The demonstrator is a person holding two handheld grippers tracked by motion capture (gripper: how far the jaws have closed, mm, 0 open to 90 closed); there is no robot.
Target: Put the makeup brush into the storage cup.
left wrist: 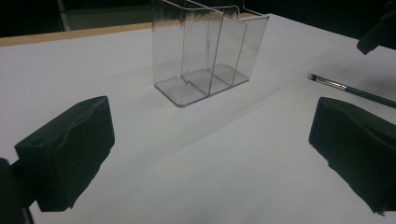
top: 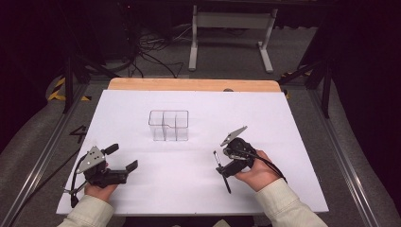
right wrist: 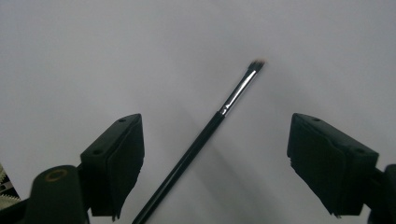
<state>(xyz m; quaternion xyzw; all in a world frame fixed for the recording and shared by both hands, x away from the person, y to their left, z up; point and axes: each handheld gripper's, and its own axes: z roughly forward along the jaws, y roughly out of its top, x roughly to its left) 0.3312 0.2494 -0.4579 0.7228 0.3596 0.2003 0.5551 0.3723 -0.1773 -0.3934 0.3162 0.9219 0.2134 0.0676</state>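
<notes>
Nearest the front edge of the desk (top: 142, 198), the person's two cream sleeves are coming in from below, each hand carrying a black claw. On that side the left claw (top: 124, 158) is hovering low over the white desk top, its jaws standing wide apart with nothing between them; in the left gripper view only bare white surface is lying between the two black pads.

Over on the other side, the right claw (top: 220, 166) is tilting down toward the desk, right over a thin black makeup brush (right wrist: 201, 140). In the right gripper view the brush is lying flat on the white surface, running slantwise between the jaws, its silver ferrule and small dark bristle tip pointing away from the claw. Both pads are standing clear of the handle, so the claw is open around the brush and not pressing on it. From above, the brush is showing as a dark line lying just beside the right hand, one end poking out toward the front of the desk.

Farther back, near the middle of the desk and well apart from both claws, a clear plastic organizer (top: 169, 125) with upright dividers is standing, its compartments looking empty. Beyond it, a strip of bare wood (top: 194, 84) is edging the far side.
</notes>
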